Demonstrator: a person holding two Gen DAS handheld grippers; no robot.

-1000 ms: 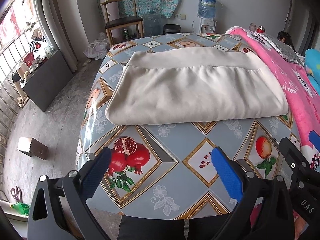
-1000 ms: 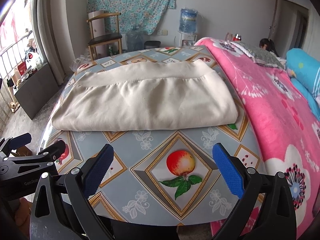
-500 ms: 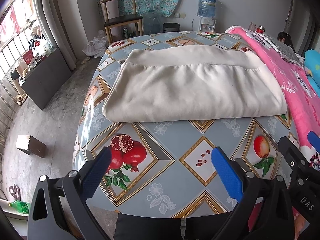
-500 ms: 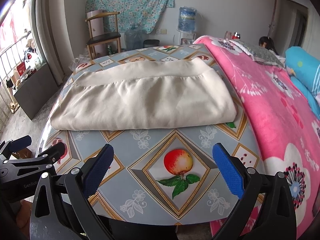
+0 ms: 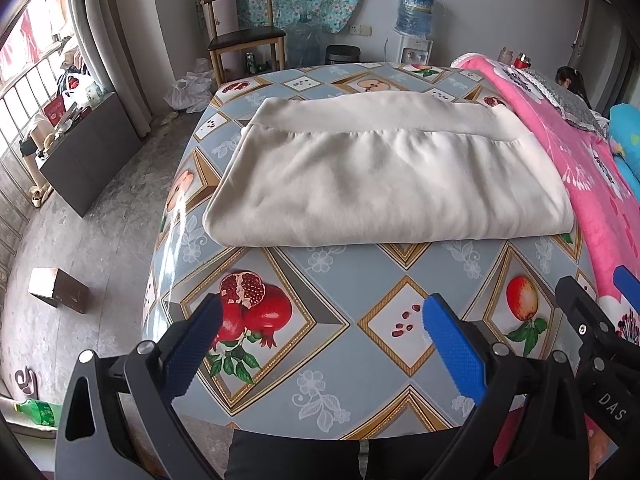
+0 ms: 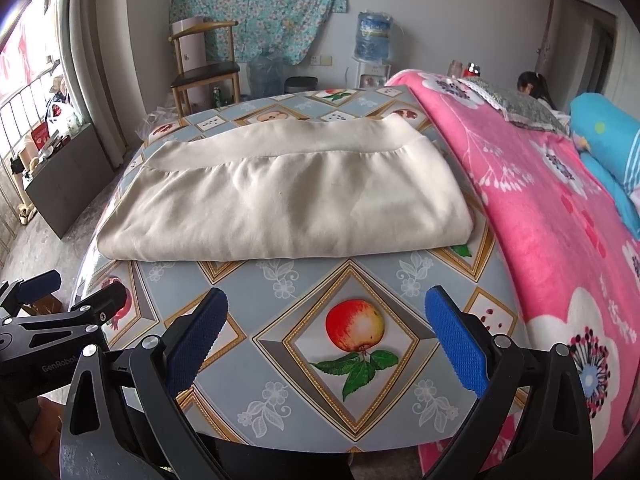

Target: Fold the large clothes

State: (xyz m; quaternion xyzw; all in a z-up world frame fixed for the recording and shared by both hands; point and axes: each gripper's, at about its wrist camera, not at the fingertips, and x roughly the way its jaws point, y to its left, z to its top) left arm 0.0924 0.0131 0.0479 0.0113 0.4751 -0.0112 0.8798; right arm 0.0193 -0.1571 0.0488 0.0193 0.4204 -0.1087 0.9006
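A cream garment (image 5: 384,176) lies folded into a flat rectangle on the fruit-patterned table (image 5: 332,320); it also shows in the right wrist view (image 6: 288,200). My left gripper (image 5: 320,312) is open and empty above the table's near edge, well short of the garment. My right gripper (image 6: 326,308) is open and empty, also short of the garment, over the apple print. The right gripper shows at the right edge of the left view (image 5: 588,300), and the left gripper at the left edge of the right view (image 6: 72,292).
A pink flowered blanket (image 6: 540,208) on a bed borders the table's right side. A wooden chair (image 5: 244,40), a water dispenser (image 5: 414,20) and a bin (image 5: 344,54) stand beyond the far edge. A small box (image 5: 58,290) sits on the floor at left.
Both grippers have drifted slightly lower and nearer the table, so the garment sits a bit further up in view. The garment has not moved and both grippers stay open.
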